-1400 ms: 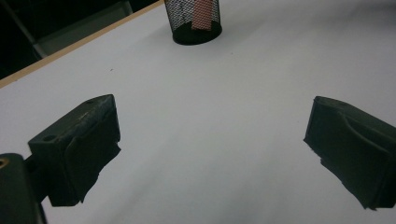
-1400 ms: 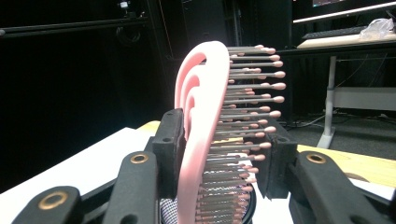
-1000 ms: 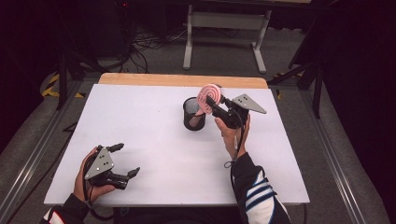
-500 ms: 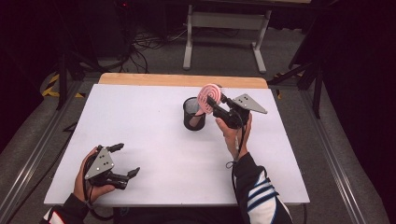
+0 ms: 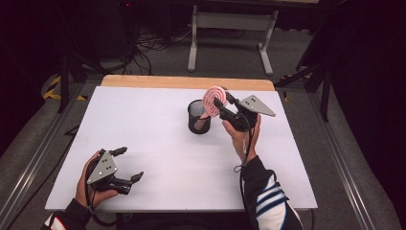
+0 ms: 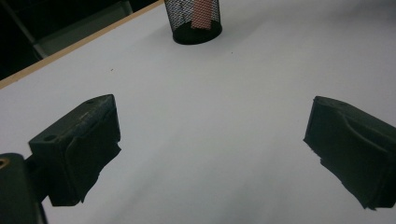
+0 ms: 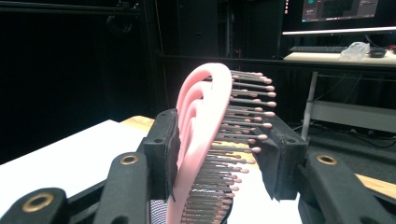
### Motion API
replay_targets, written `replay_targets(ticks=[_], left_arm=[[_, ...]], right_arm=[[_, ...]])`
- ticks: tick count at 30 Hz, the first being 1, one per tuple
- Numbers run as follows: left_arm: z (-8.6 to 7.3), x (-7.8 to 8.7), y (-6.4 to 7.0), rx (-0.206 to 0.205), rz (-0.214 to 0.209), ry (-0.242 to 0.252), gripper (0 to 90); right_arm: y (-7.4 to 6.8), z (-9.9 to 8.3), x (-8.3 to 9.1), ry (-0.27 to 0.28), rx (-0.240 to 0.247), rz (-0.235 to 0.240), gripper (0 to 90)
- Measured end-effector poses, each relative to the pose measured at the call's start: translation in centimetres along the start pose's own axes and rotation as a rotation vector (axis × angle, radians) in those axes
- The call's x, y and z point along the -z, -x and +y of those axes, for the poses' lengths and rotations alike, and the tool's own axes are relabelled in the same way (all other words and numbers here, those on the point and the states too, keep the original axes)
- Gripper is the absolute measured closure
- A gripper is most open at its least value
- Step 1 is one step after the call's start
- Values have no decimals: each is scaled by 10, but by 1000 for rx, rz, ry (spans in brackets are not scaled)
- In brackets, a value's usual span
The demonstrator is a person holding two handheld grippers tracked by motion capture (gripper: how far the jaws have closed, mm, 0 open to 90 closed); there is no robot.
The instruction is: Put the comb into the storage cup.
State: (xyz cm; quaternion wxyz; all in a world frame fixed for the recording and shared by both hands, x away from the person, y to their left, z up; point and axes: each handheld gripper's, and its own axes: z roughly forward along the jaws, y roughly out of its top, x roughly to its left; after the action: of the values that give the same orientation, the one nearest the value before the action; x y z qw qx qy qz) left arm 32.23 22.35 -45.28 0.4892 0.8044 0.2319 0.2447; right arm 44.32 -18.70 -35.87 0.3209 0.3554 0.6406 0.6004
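A: What have we got in our right gripper [image 5: 221, 104]?

B: A pink hairbrush [image 5: 212, 99]. In the right gripper view our two black jaws press on it from both sides, one against the curved pink back, the other against the tips of the bristles [image 7: 243, 122]. So we are grasping the brush by its head [image 7: 205, 126], which stands upright between the jaws.

A: And where is the brush over the table [image 5: 158, 143]?

B: We hold it above the black mesh cup [image 5: 198, 116], at the far middle of the white table. From the high view the round head sits over the cup's right rim, and the handle points down into the cup. In the left gripper view we see a pink strip [image 6: 202, 13] through the mesh of the cup [image 6: 192, 21], so the lower end is inside it. Whether it touches the bottom, we cannot tell.

A: What about our left gripper [image 5: 127, 165]?

B: It rests low at the near left corner of the table, well apart from the cup. Its jaws are spread wide with bare white tabletop between them in its own view, so it is released and grasps nothing.

A: And our right hand [image 5: 243, 134]?

B: It comes in from the near edge, with the grey plate [image 5: 254, 105] of the gripper on top and the cable [image 5: 245, 148] trailing down to the sleeve.
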Motion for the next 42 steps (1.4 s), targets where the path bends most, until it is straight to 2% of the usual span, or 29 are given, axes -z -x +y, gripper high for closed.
replay_targets(ticks=[16, 24, 34, 40, 42], left_arm=[[0, 0, 0, -1, 0, 0, 44], [0, 0, 0, -3, -2, 0, 45], [0, 0, 0, -7, -3, -2, 46], [0, 1, 0, -8, -4, 0, 46], [0, 1, 0, -7, -4, 1, 46]], right_arm=[[0, 4, 3, 7, 22, -20, 487], [0, 3, 1, 6, 15, -35, 403], [-1, 2, -2, -4, 25, -43, 353], [-1, 2, -3, -12, 40, -66, 296], [-2, 2, -3, -17, 48, -100, 245]])
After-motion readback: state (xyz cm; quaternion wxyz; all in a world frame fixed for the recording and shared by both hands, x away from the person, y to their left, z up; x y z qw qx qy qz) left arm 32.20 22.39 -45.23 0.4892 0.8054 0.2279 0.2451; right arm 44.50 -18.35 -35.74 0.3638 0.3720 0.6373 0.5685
